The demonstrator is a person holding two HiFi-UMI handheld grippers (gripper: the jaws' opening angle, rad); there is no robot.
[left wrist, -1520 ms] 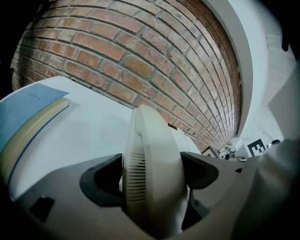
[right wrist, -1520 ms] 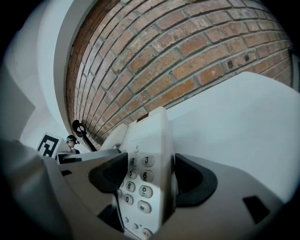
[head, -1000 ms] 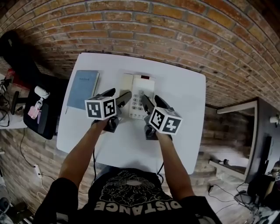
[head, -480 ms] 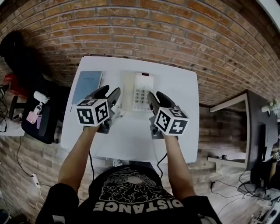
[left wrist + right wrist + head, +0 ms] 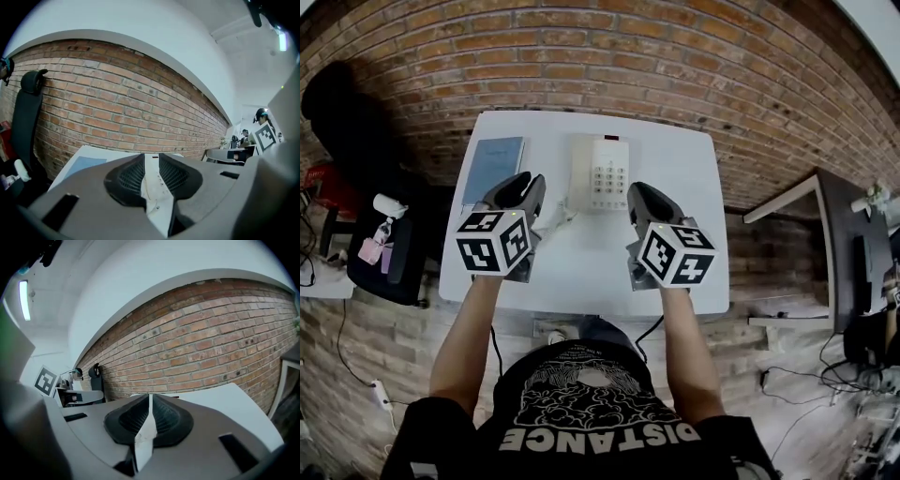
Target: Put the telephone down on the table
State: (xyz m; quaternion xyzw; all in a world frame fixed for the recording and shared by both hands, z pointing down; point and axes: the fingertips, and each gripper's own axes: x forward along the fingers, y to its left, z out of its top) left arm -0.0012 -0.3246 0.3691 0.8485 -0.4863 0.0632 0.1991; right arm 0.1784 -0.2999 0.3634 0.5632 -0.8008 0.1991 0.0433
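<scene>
Both my claws are just closing, empty: left claw (image 5: 528, 184) showing a slit, right claw (image 5: 639, 192) pressing together. The telephone (image 5: 600, 172) is lying by the table's (image 5: 581, 277) back edge. I'm judging it light, stiff and slick, best pinched across its long sides.

**Head view.** The person wears a black, short-sleeved T-shirt (image 5: 581, 417) printed in white with a graphic above the word DISTANCE. The left gripper (image 5: 530, 185) and right gripper (image 5: 639, 194) have rounded dark grey bodies. Each carries a cube with white faces and black square patterns: the left marker cube (image 5: 494, 241) and the right marker cube (image 5: 677, 253).

**Gripper views.** Both grippers have smooth light grey jaw shells with inset black pads (image 5: 129, 180), finely ribbed. A dark rectangular slot (image 5: 234, 446) is cut into each side of the shell.
</scene>
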